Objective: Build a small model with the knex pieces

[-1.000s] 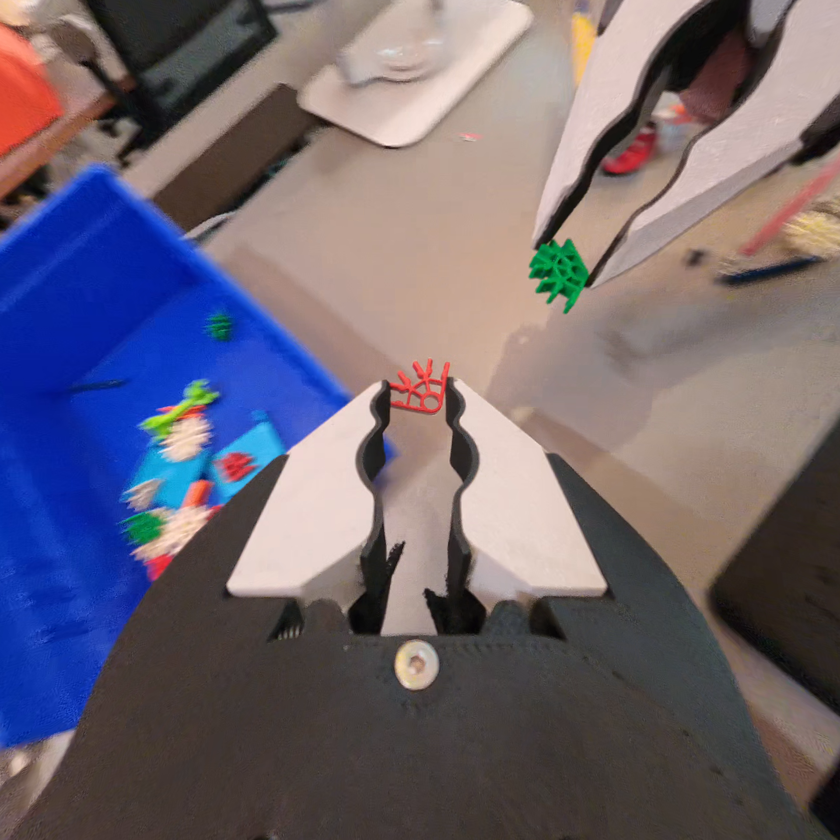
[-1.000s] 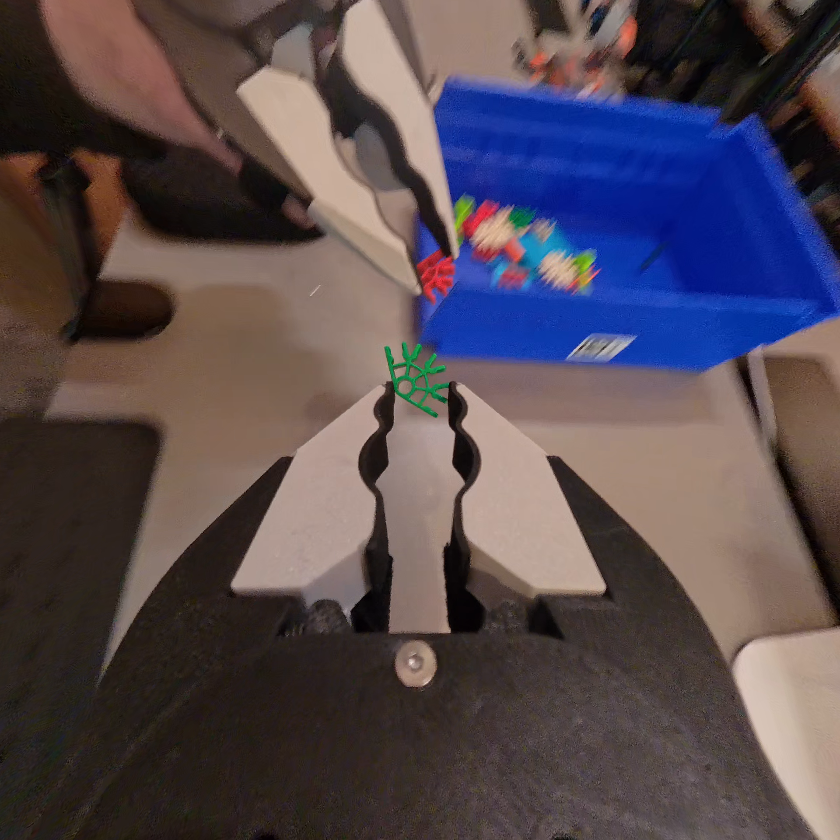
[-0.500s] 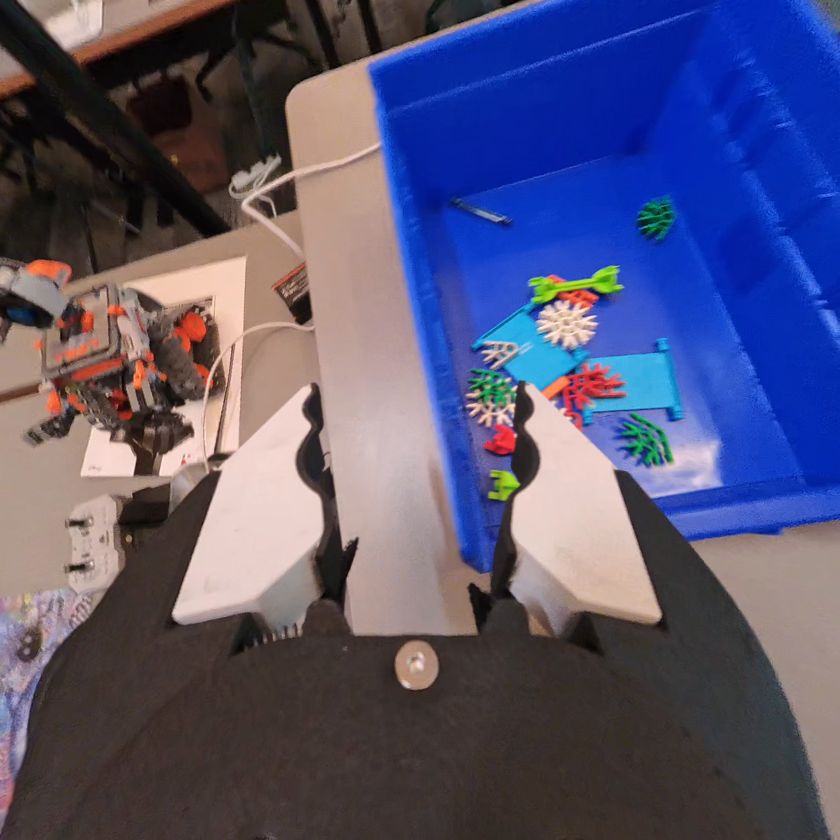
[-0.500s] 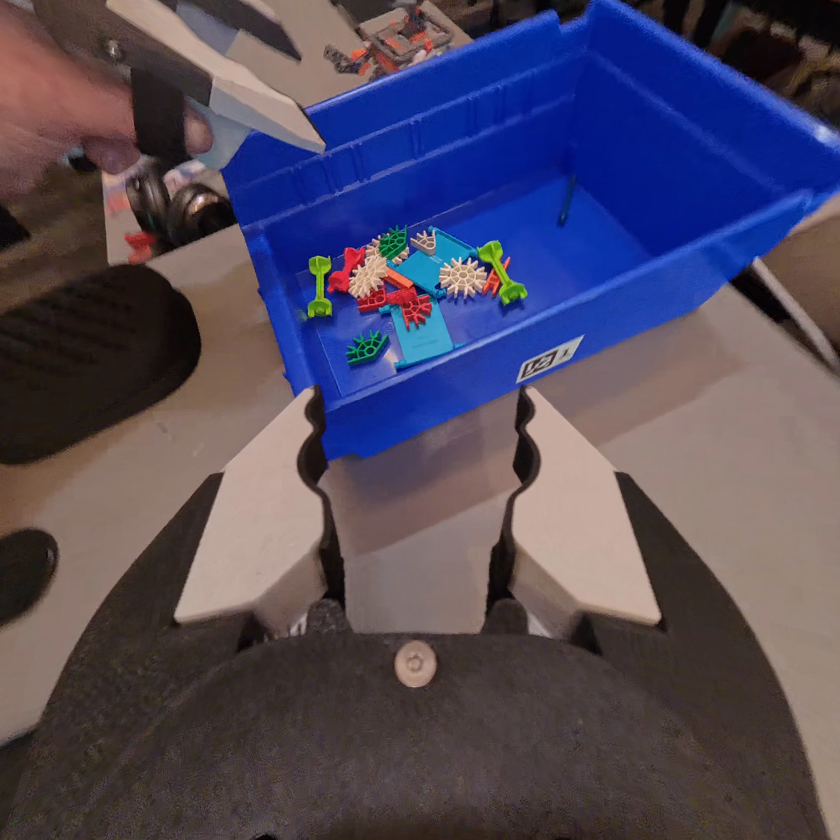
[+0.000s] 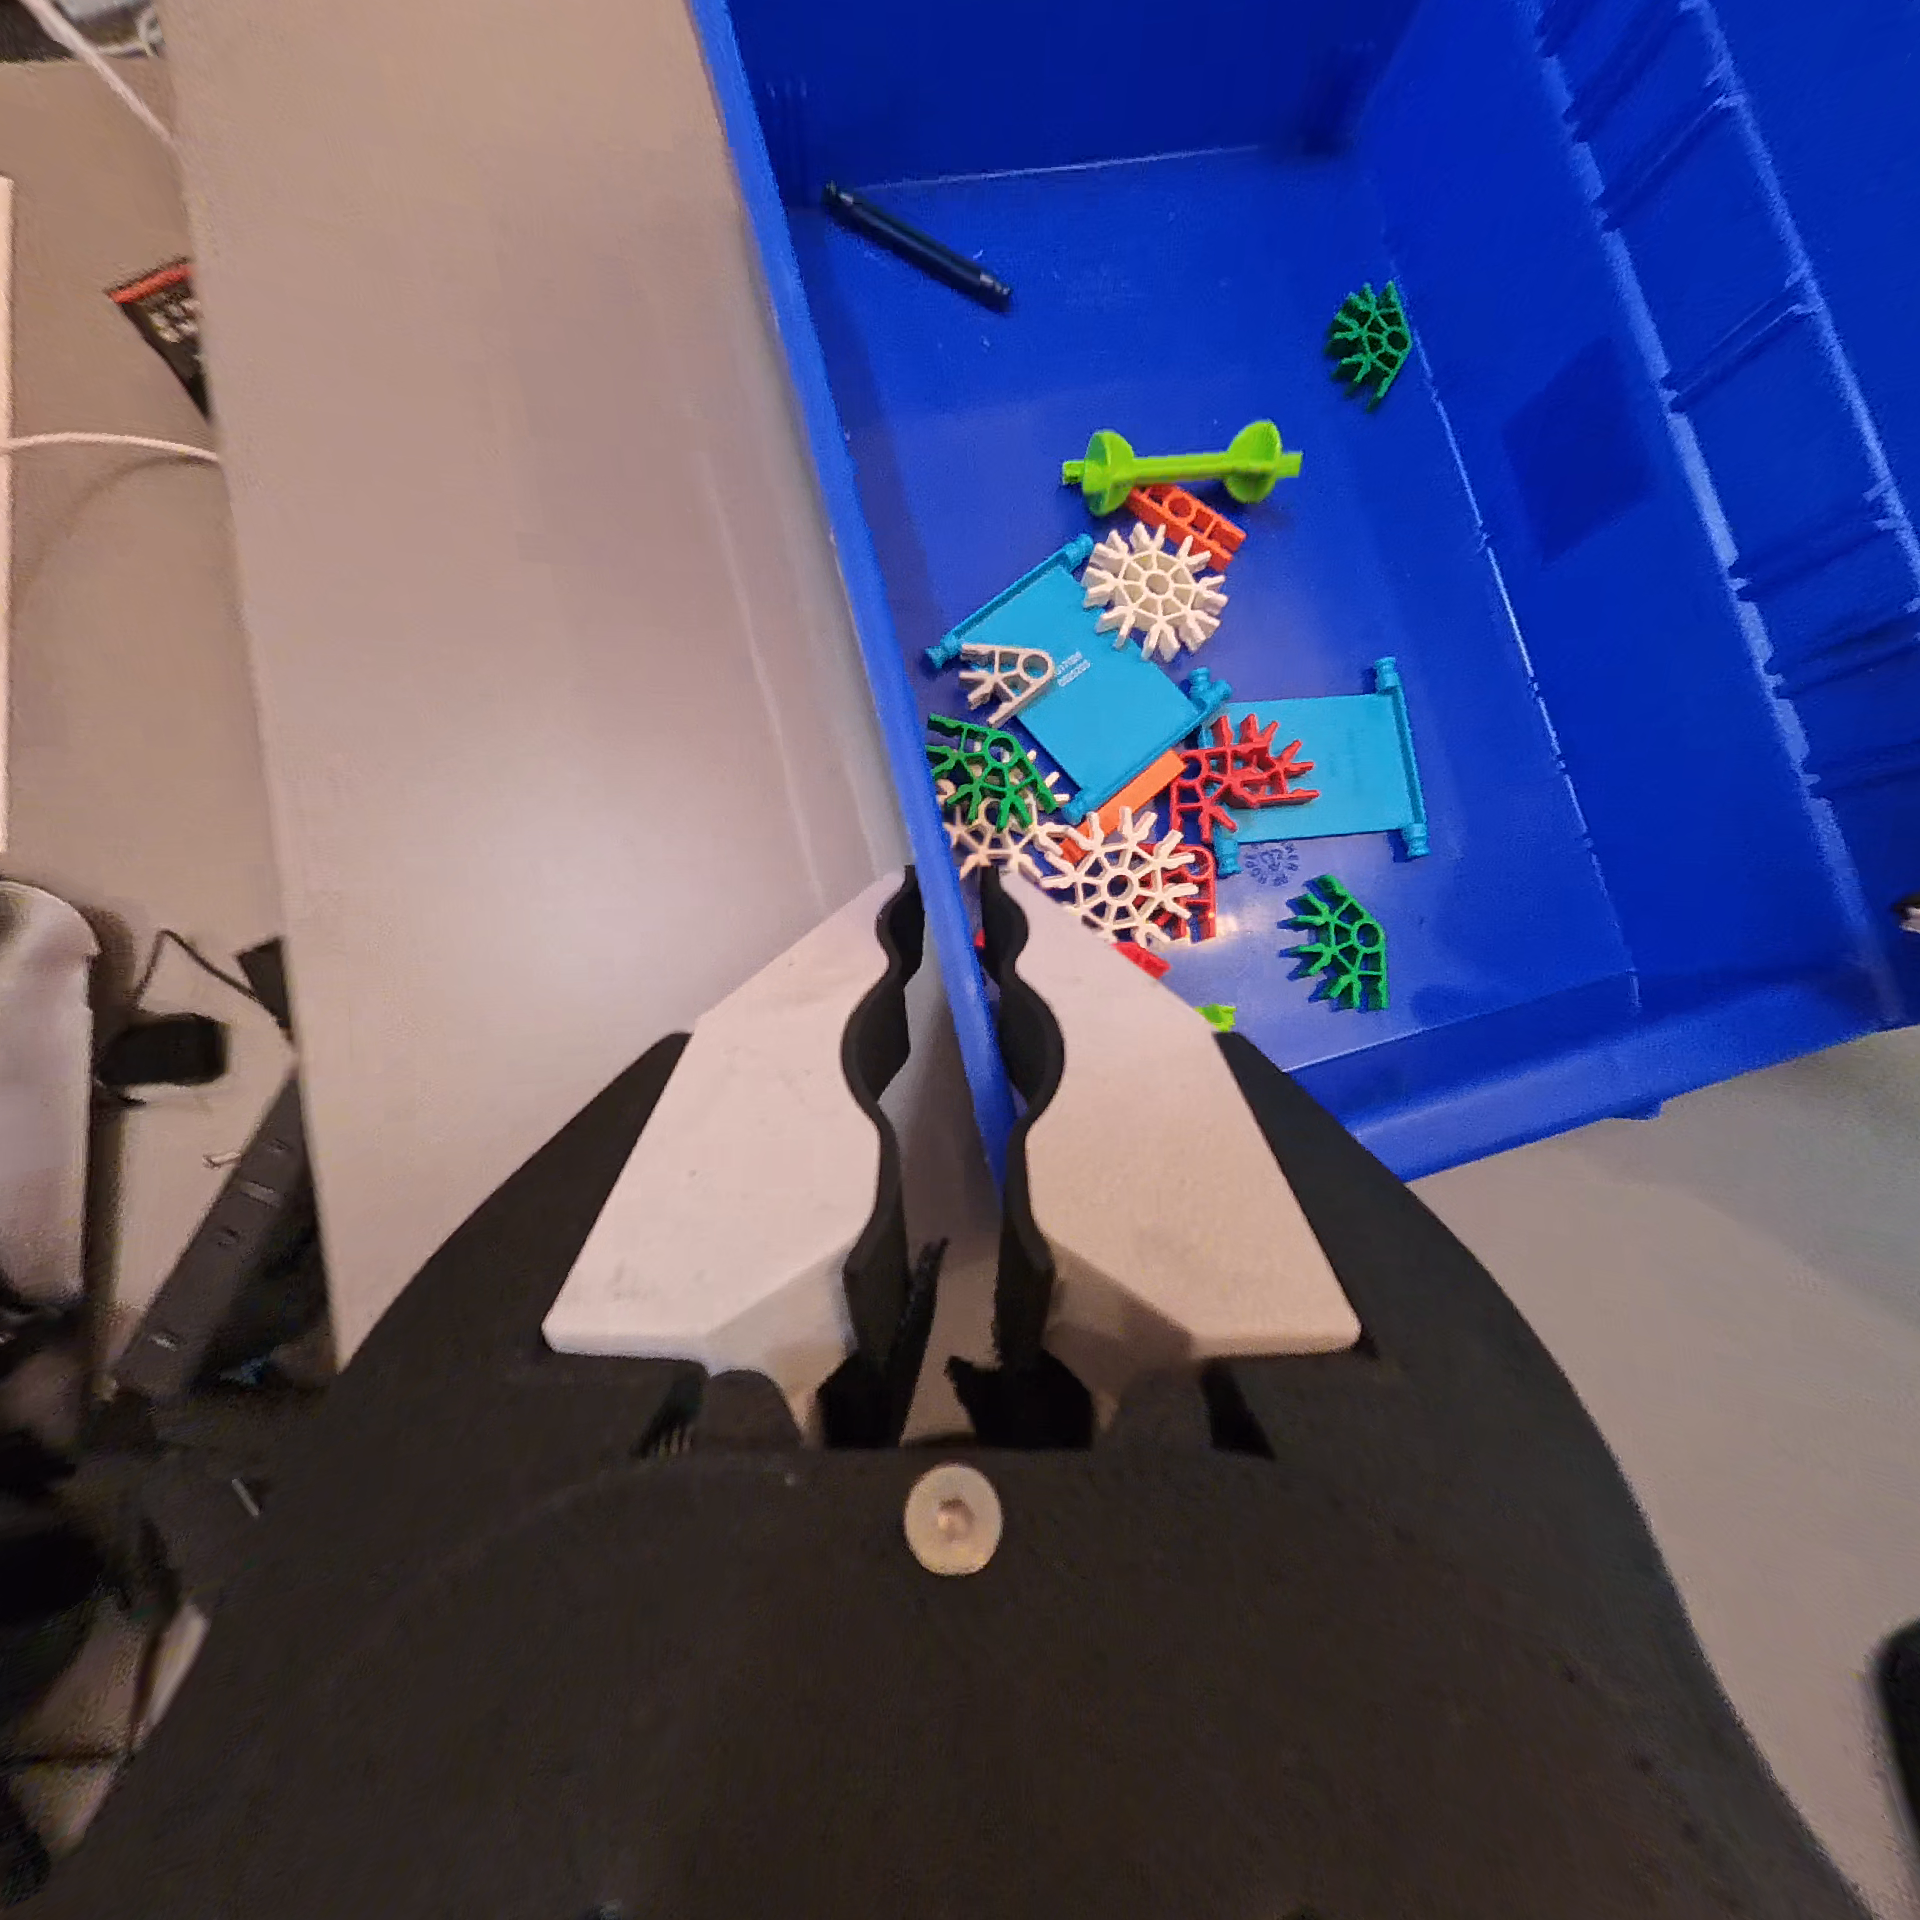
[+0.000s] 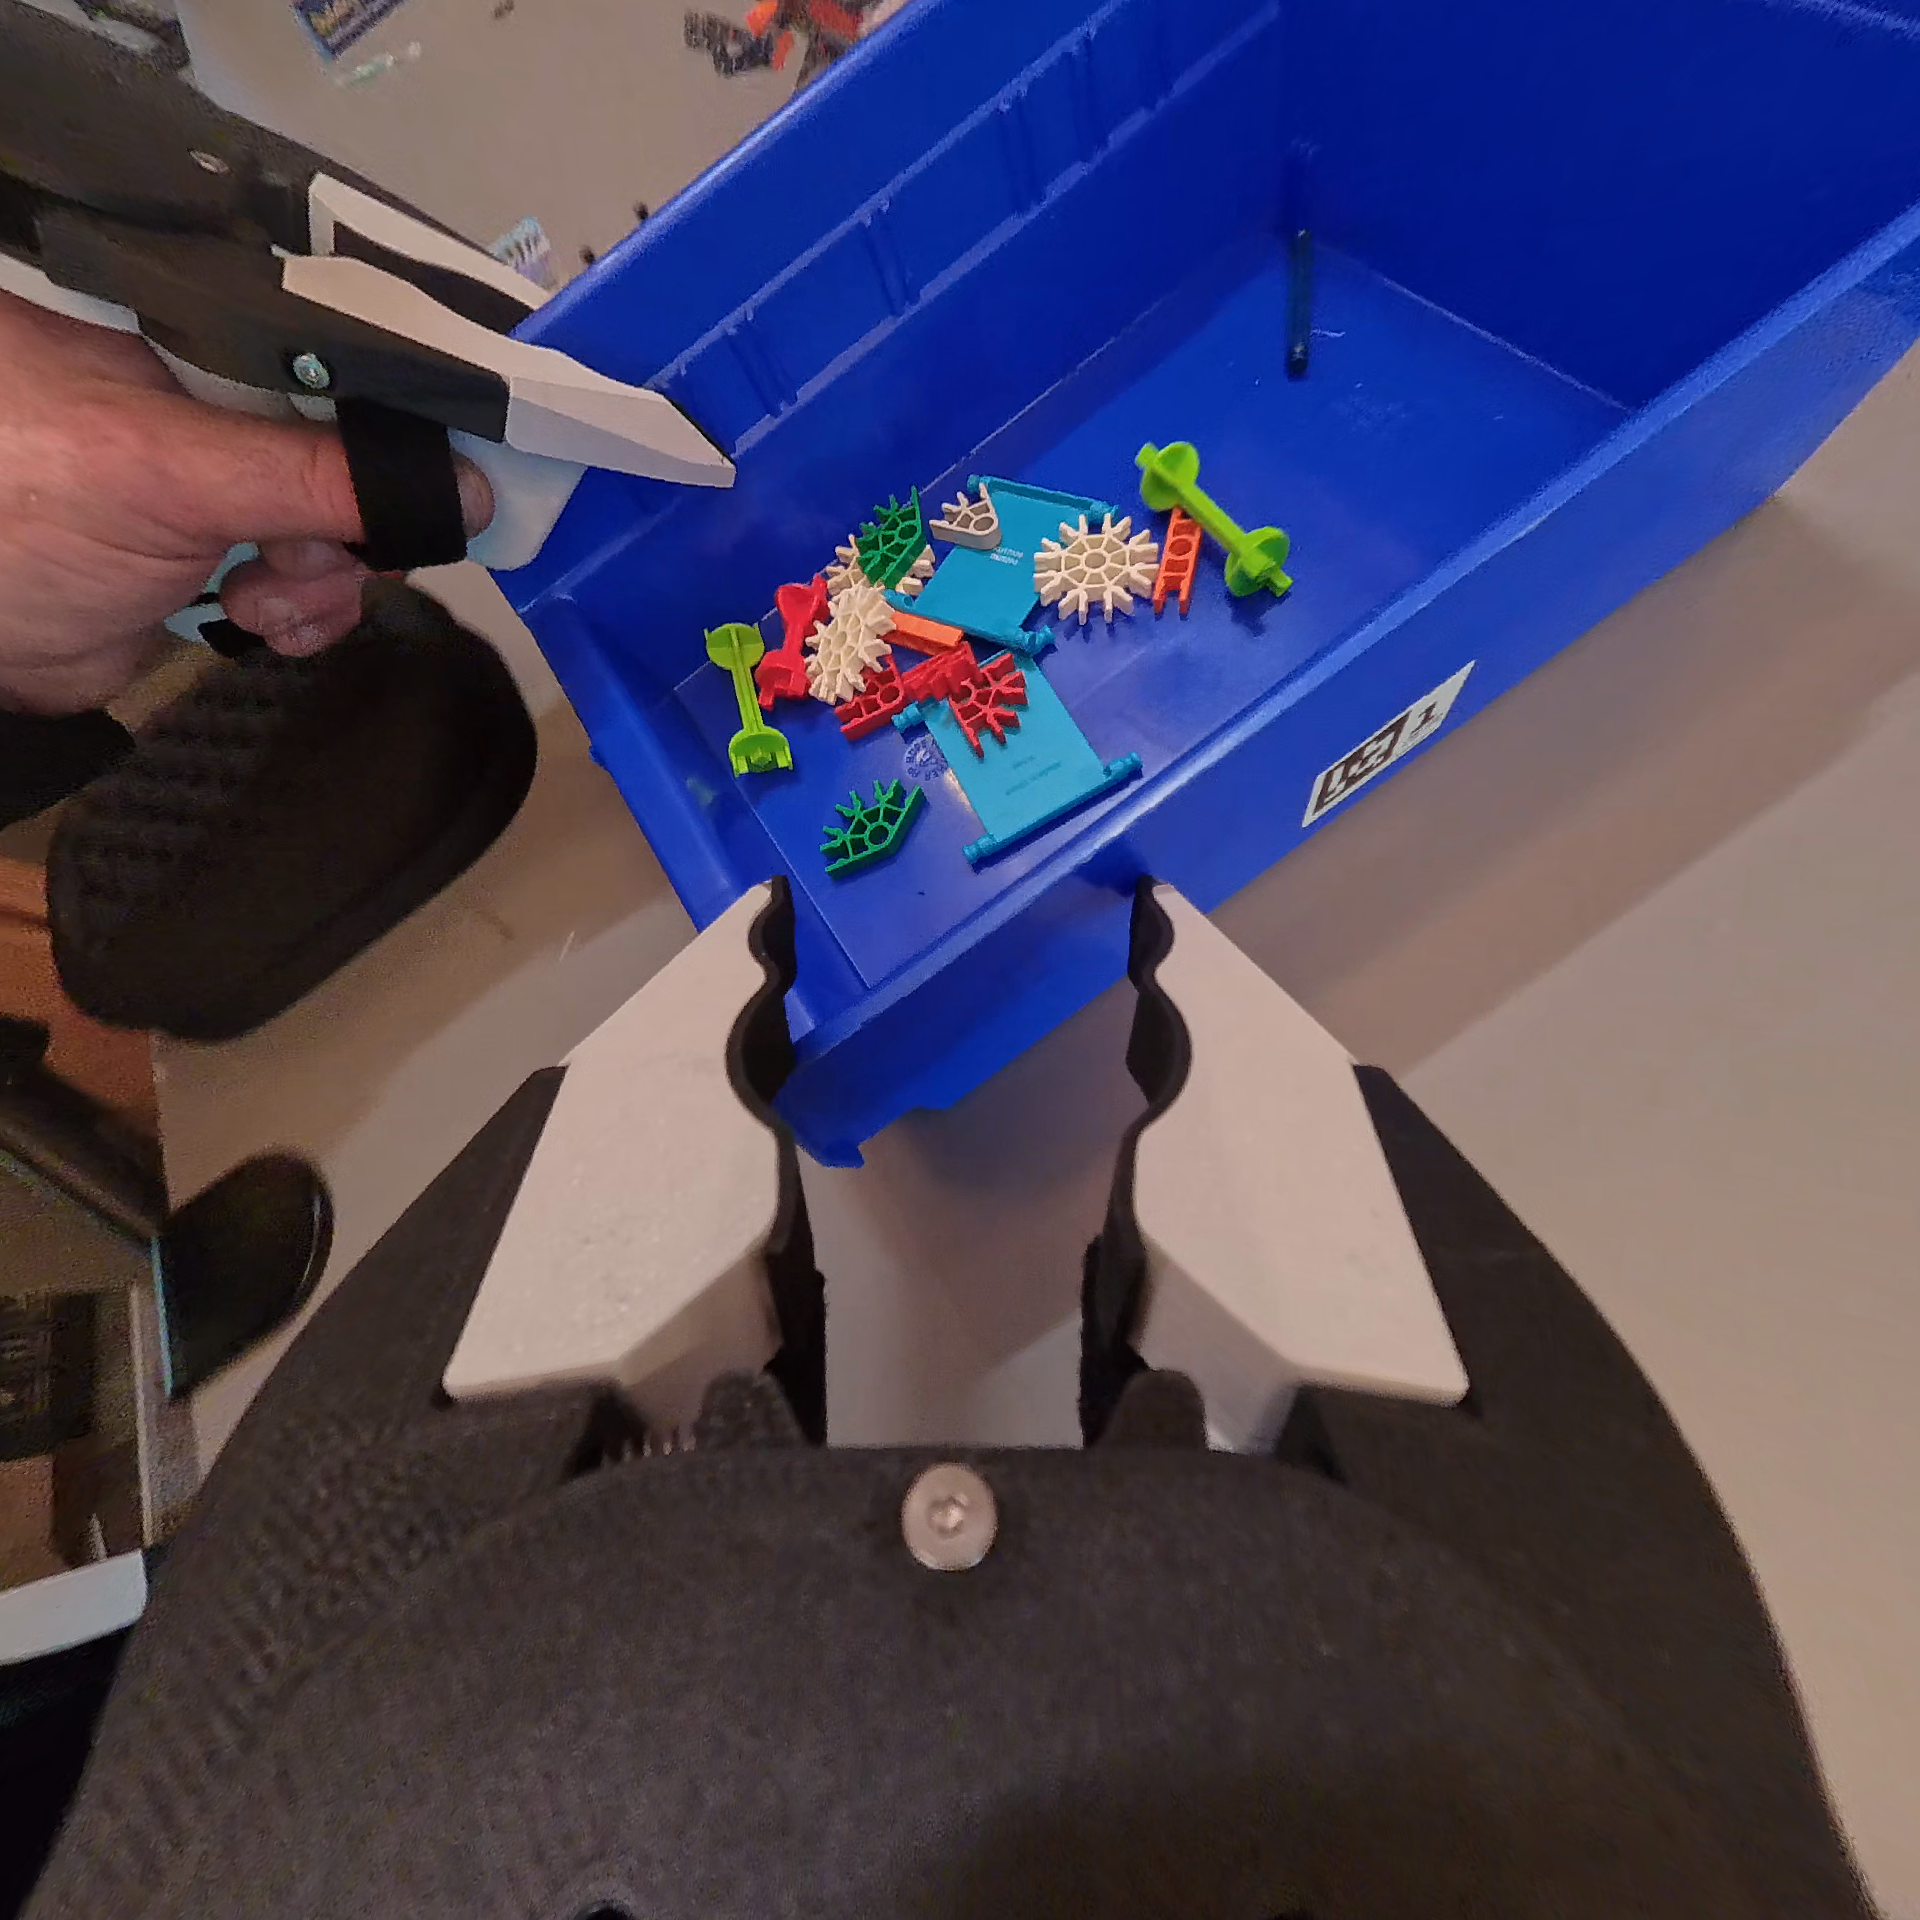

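Two handheld grippers hang over a blue bin (image 5: 1714, 436) of small plastic construction pieces. Neither one carries anything.

In the left wrist view, the left gripper (image 5: 951, 899) sits at lower centre. Its jaws are drawn almost together with nothing seen between them, and its tips line up over the bin's left wall. The right wrist view shows the same tool at upper left, held in a hand (image 6: 135, 520), with its point just above that wall's rim.

The right gripper (image 6: 956, 914) fills the lower centre of its own view. Its jaws are spread wide and empty, above the bin's near corner.

Every piece in view lies on the bin floor. A heap of red, white and cyan parts sits mid-frame. A lime rod (image 5: 1184, 468) lies at its upper edge, beside a white wheel (image 5: 1153, 592). One green fan (image 5: 1340, 951) lies apart at the lower right of the heap, and a second (image 5: 1369, 343) lies alone towards the upper right. A dark pin (image 5: 914, 244) rests near the top of the bin.

The grey table (image 5: 520, 520) runs down the left of the frame, and no pieces show on it. A sticker (image 6: 1387, 743) marks the bin's outer wall.
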`<state>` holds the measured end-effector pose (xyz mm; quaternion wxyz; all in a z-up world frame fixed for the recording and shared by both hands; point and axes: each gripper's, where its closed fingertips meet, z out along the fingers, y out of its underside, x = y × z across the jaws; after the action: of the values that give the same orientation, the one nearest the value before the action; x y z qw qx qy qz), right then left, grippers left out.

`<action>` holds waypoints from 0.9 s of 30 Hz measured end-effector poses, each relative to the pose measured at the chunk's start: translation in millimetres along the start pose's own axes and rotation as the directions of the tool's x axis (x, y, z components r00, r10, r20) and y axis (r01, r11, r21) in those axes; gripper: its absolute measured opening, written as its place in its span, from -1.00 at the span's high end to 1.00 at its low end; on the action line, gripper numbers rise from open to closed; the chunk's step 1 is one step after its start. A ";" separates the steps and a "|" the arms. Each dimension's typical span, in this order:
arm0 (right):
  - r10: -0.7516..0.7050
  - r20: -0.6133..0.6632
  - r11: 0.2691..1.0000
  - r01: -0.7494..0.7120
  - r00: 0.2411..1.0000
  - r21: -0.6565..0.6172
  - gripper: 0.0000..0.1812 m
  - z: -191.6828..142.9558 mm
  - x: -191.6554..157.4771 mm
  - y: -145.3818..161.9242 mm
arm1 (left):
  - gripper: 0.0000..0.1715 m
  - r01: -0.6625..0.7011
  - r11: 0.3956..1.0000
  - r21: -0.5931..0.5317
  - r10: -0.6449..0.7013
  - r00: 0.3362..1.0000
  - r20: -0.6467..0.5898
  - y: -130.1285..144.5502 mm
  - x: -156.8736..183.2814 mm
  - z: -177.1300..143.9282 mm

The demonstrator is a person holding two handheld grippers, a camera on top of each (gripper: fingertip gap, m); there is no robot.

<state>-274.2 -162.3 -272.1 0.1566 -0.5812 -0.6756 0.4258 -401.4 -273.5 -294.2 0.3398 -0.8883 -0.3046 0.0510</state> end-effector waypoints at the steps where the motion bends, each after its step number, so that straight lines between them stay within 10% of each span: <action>1: -0.003 -0.001 1.000 0.003 1.000 -0.009 0.31 -10.8 -2.7 10.1 | 0.92 -0.004 1.000 0.001 0.004 1.000 0.002 5.8 12.3 -3.0; 12: -0.043 0.067 0.998 0.047 0.997 -0.045 0.24 -128.7 -55.2 113.1 | 0.83 -0.027 0.998 -0.049 0.023 0.996 -0.085 78.0 134.0 -46.0; 17: -0.035 -0.117 0.994 0.047 0.992 0.097 0.40 -245.1 3.3 133.4 | 0.37 -0.089 0.986 0.141 0.088 0.996 0.012 32.6 156.2 -97.5; 22: 0.190 -0.542 0.982 -0.162 0.818 0.100 0.54 -398.5 149.1 249.9 | 0.46 -0.352 0.891 0.285 0.421 0.877 -0.232 -28.8 338.6 -101.9; 27: 0.344 -0.705 0.926 -0.351 0.621 0.142 0.52 -480.9 218.0 350.8 | 0.53 -0.598 0.680 0.423 0.726 0.467 -0.505 -25.2 584.8 -37.0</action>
<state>234.2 213.8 -316.7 0.3200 -0.8203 -0.4370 0.1836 70.1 56.8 -181.8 0.4561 -0.8602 0.2061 -0.0975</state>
